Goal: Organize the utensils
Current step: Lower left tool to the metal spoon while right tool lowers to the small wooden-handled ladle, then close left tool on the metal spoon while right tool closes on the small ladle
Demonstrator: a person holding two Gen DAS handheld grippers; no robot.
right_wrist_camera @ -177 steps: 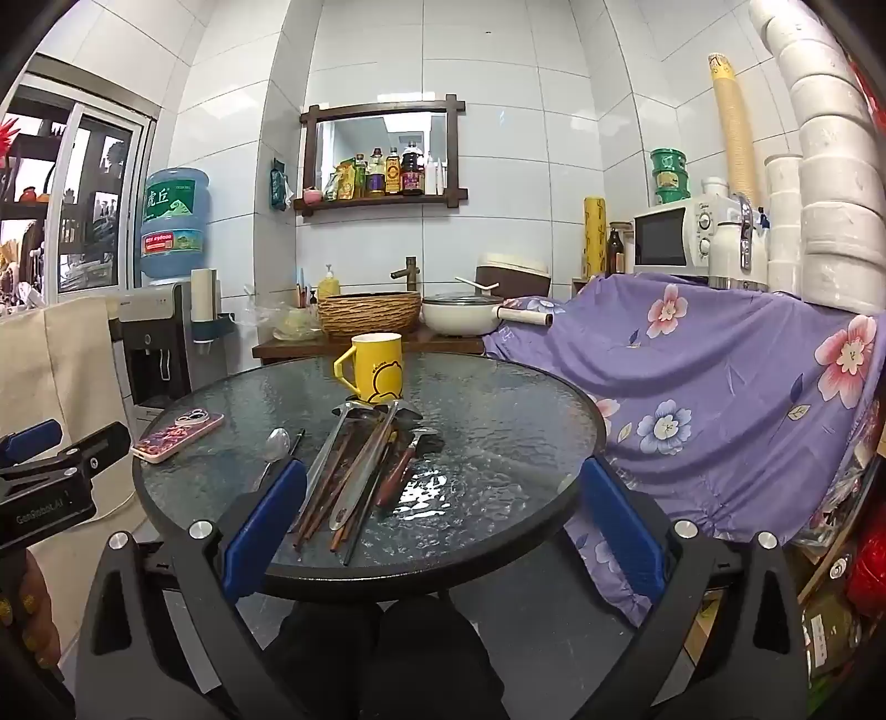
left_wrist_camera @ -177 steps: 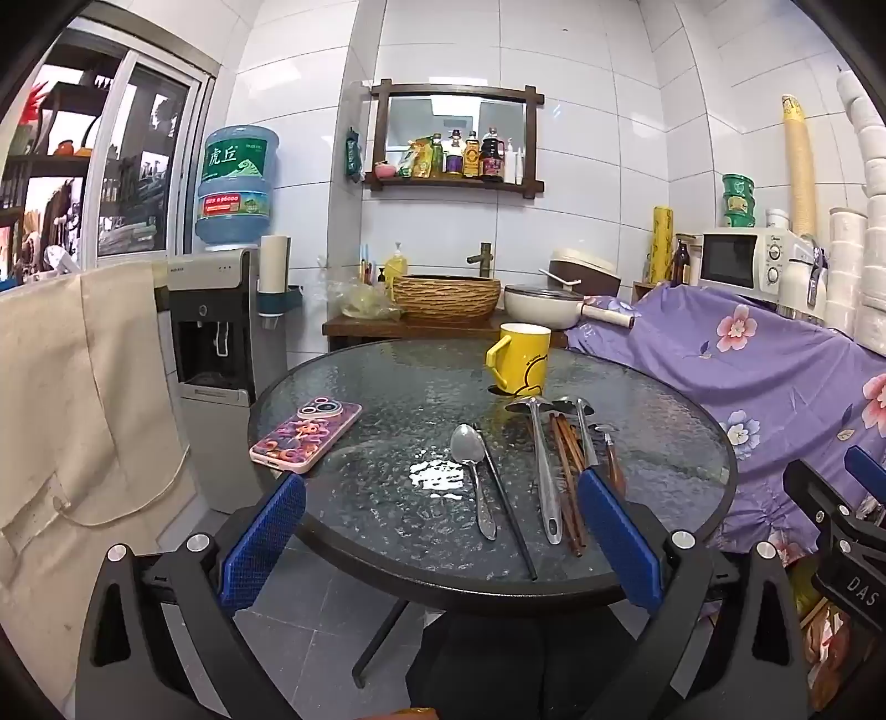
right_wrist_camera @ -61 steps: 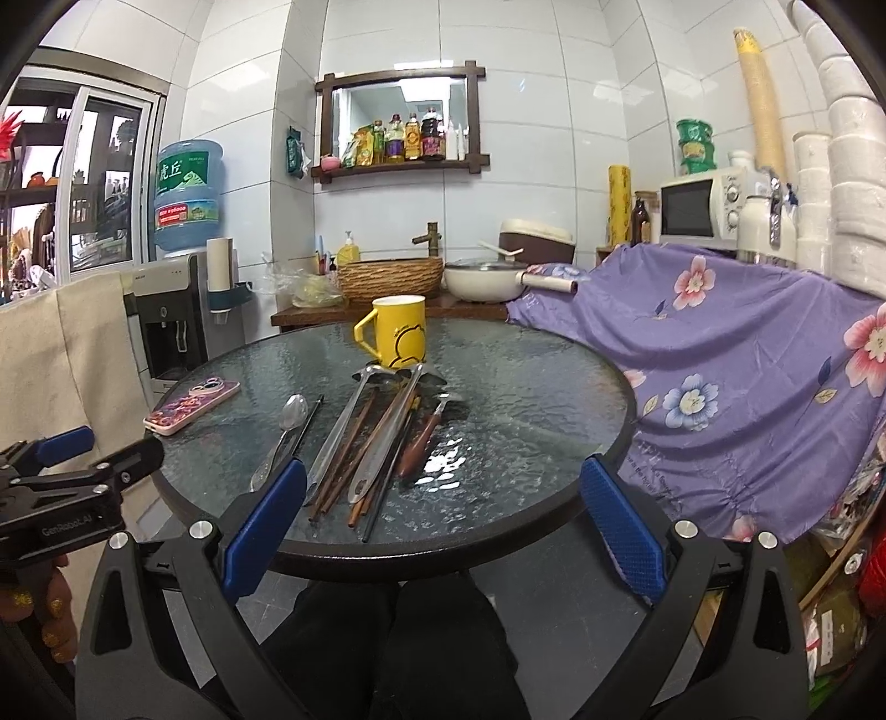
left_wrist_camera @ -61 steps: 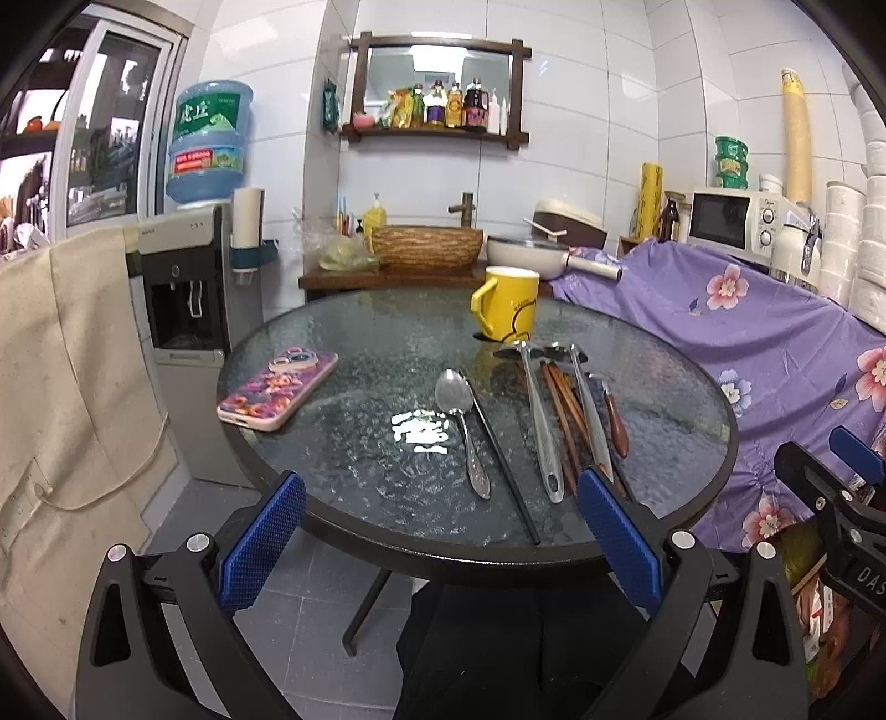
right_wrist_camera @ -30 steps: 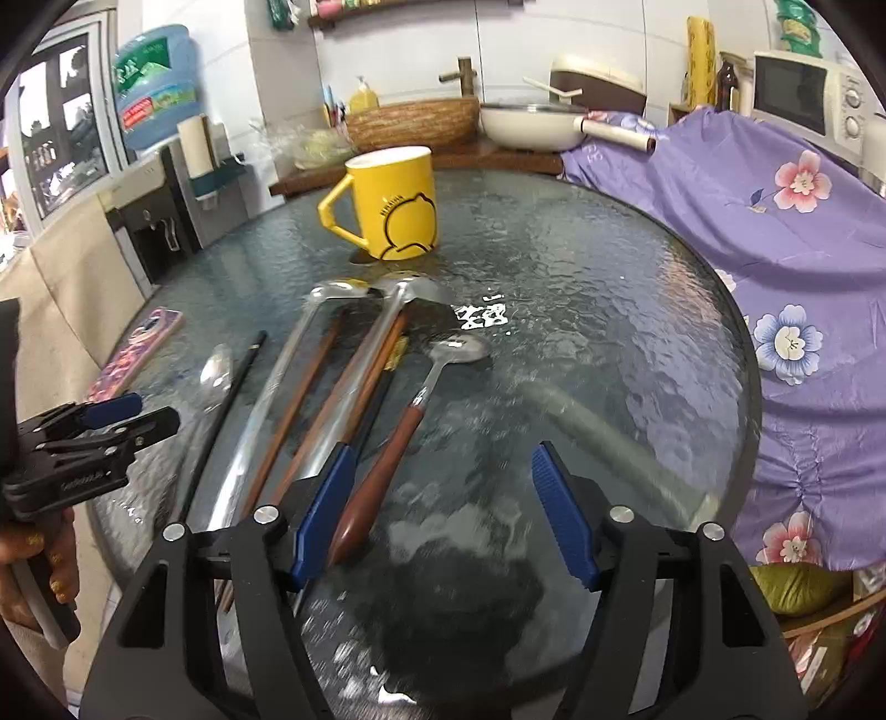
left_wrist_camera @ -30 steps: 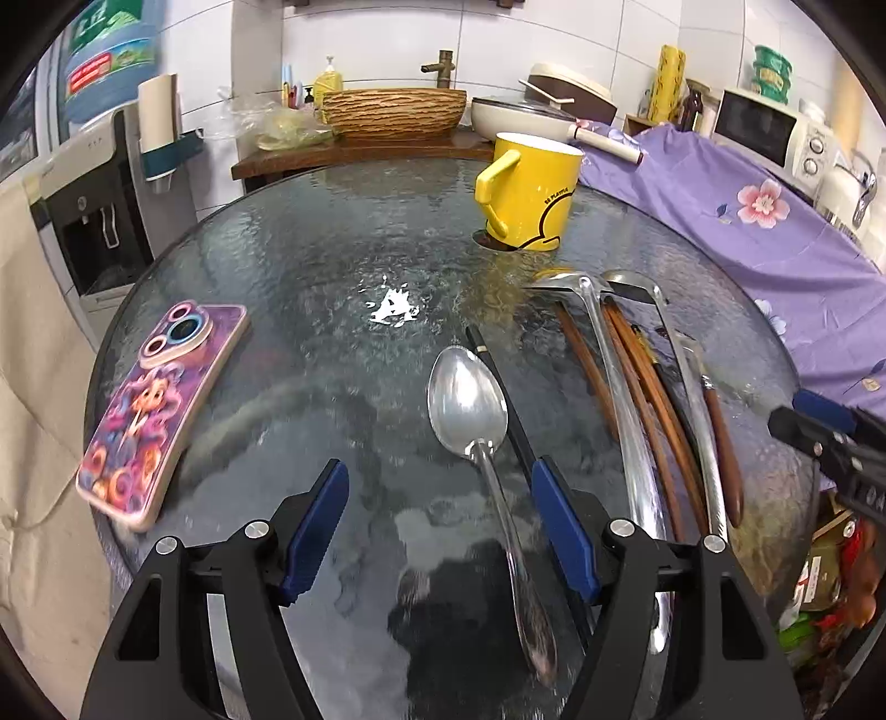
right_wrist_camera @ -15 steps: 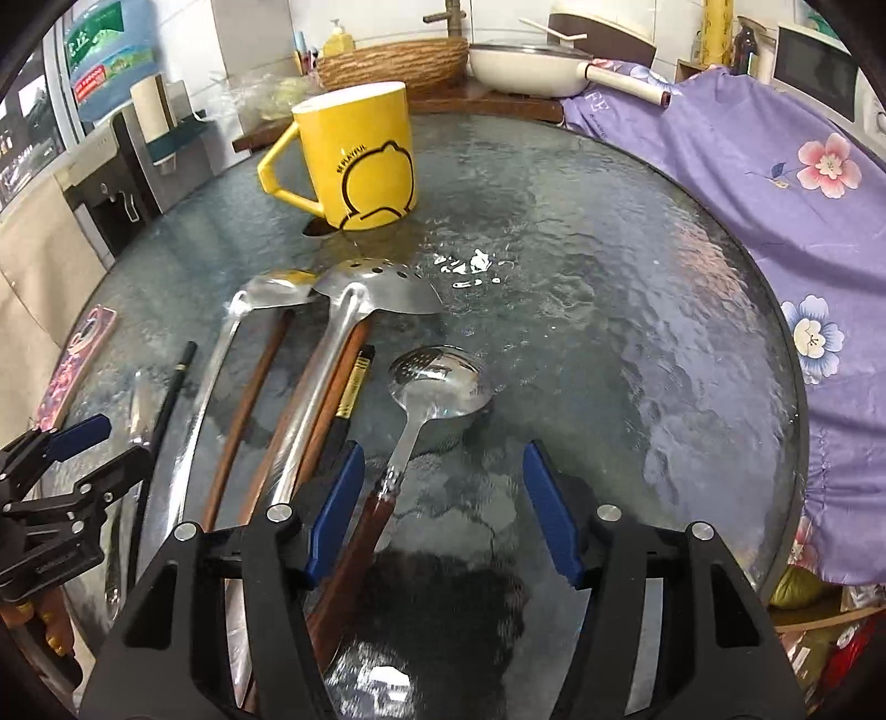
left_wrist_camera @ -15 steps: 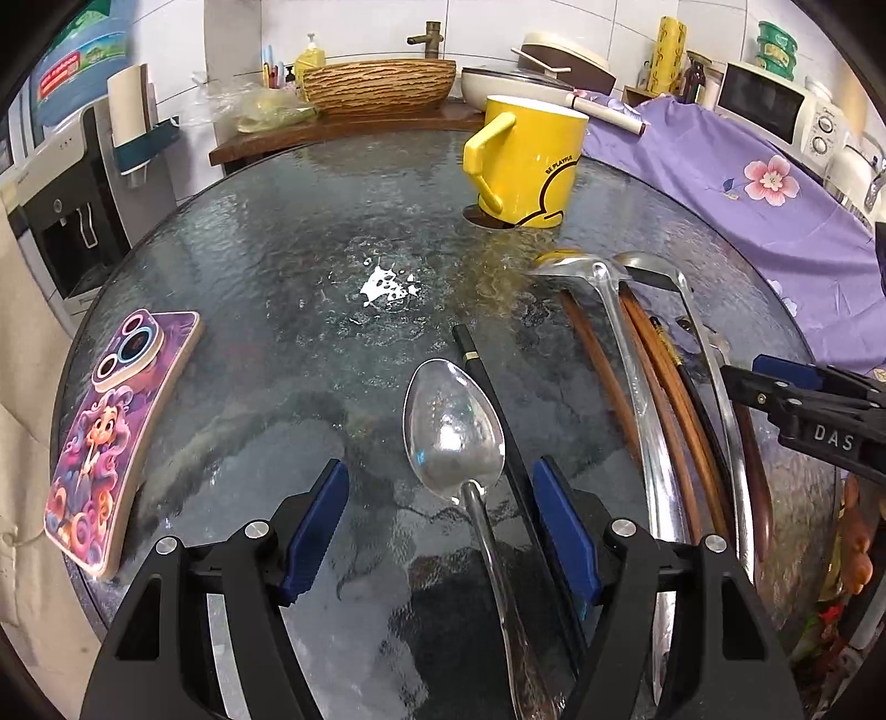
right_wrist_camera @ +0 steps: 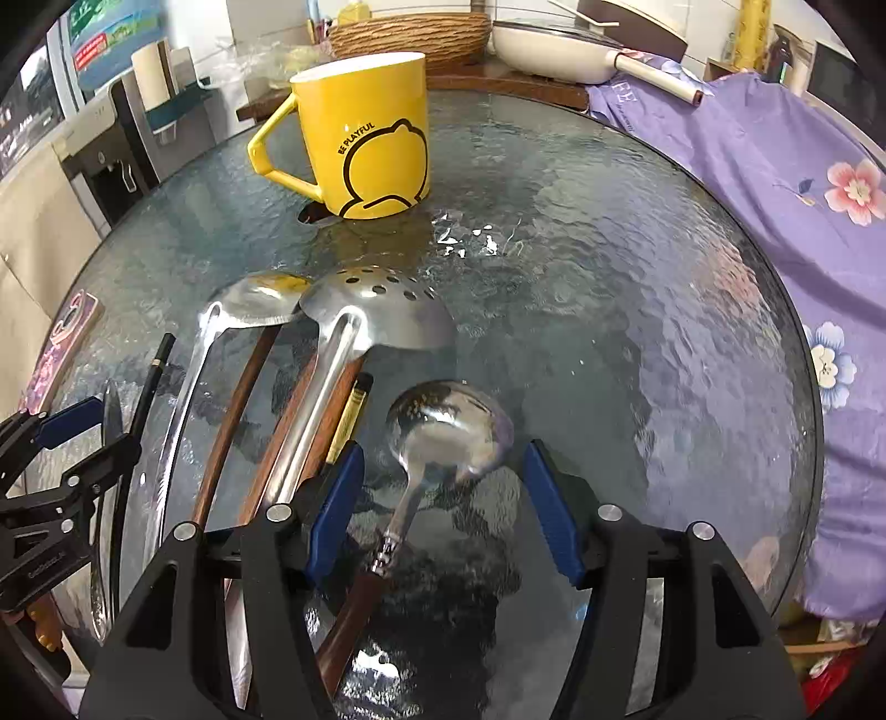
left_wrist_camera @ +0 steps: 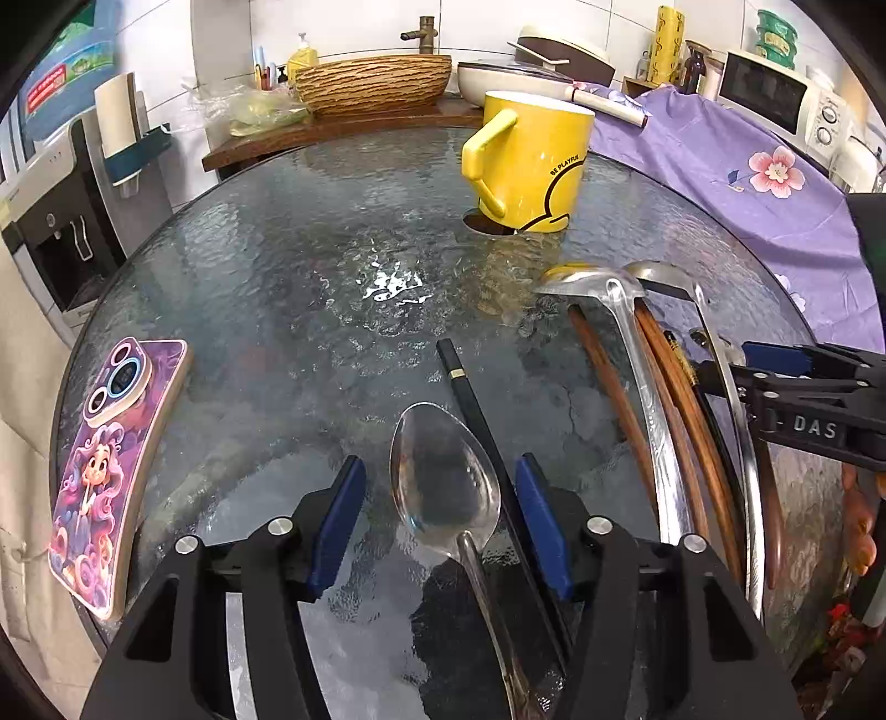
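A yellow mug (left_wrist_camera: pixel 531 163) stands at the far side of the round glass table (left_wrist_camera: pixel 277 288); it also shows in the right wrist view (right_wrist_camera: pixel 365 138). My left gripper (left_wrist_camera: pixel 440 518) is open, low over the table, its fingers either side of a steel spoon (left_wrist_camera: pixel 446 487) and a black chopstick (left_wrist_camera: pixel 476 410). My right gripper (right_wrist_camera: pixel 443 501) is open around the neck of a wooden-handled steel spoon (right_wrist_camera: pixel 443 429). A ladle (right_wrist_camera: pixel 221 338), a slotted skimmer (right_wrist_camera: pixel 360 327) and brown chopsticks (right_wrist_camera: pixel 238 410) lie side by side to its left.
A phone in a pink cartoon case (left_wrist_camera: pixel 111 459) lies at the table's left edge. A purple flowered cloth (right_wrist_camera: pixel 775 183) covers furniture at the right. A wooden shelf behind holds a woven basket (left_wrist_camera: pixel 374 83) and a white pan (right_wrist_camera: pixel 565 39).
Both grippers have come down and forward over the table and narrowed. The left now straddles the steel spoon, the right the wooden-handled spoon.
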